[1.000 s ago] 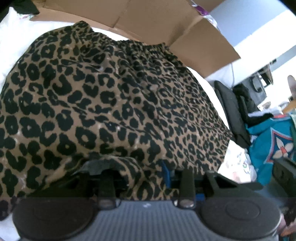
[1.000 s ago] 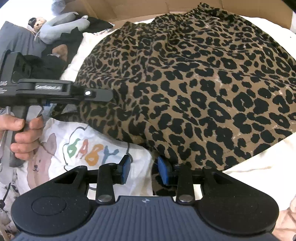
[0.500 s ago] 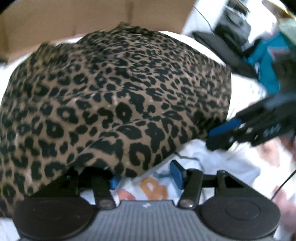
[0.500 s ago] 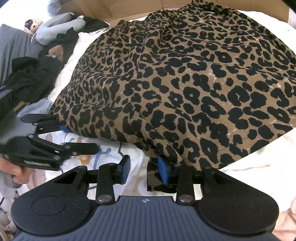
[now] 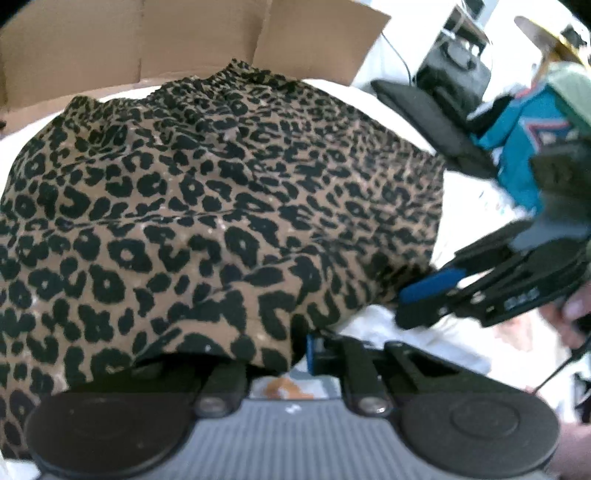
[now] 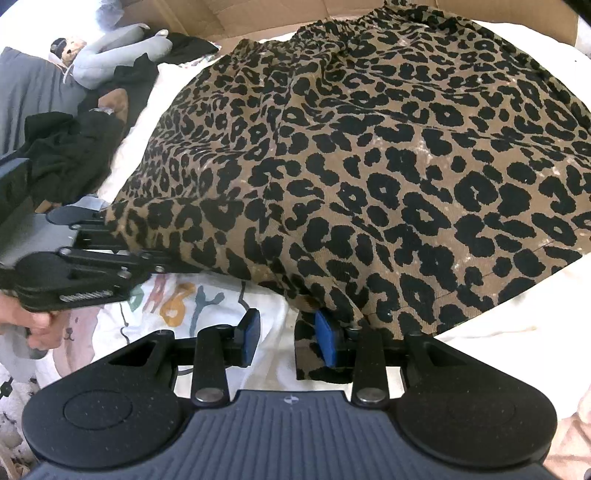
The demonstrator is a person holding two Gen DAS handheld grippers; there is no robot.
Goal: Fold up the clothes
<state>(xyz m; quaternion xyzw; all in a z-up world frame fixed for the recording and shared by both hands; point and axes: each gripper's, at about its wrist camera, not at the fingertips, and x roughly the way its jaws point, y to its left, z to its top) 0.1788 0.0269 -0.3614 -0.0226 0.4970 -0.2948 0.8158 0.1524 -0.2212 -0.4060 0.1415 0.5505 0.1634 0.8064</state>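
**Desk:** What do your left jaws have?

**Me:** My left gripper [image 5: 295, 354] has its jaws closing, already down to a narrow gap. The near hem of the leopard-print garment [image 5: 221, 206] is between them. The cloth drapes over one finger and hides its pad. The other blue pad [image 5: 312, 350] sits right against the folded edge.

**Desk:** And where is the rest of the garment?

**Me:** It spreads out ahead of both sets of jaws, lying on the white printed sheet [image 6: 173, 306]. The gathered waistband [image 6: 354, 22] is at the far end, next to the cardboard [image 5: 184, 48].

**Desk:** What about the right side?

**Me:** My right gripper [image 6: 286, 338] has its jaws about half open and is gripping nothing. A small flap of the hem hangs down just inside one blue pad [image 6: 327, 343] and touches it. The other pad [image 6: 251, 332] is clear of the cloth, over bare sheet.

**Desk:** How do the two grippers sit relative to each other?

**Me:** They are on the same near edge, each at its own corner. In the right camera, the left gripper's tips are off to the side of my right jaws and reach into the corner of the cloth. In the left camera, the right gripper's tips meet the opposite corner, just beyond my left jaws. I can't tell from that view whether its pad is touching the fabric.
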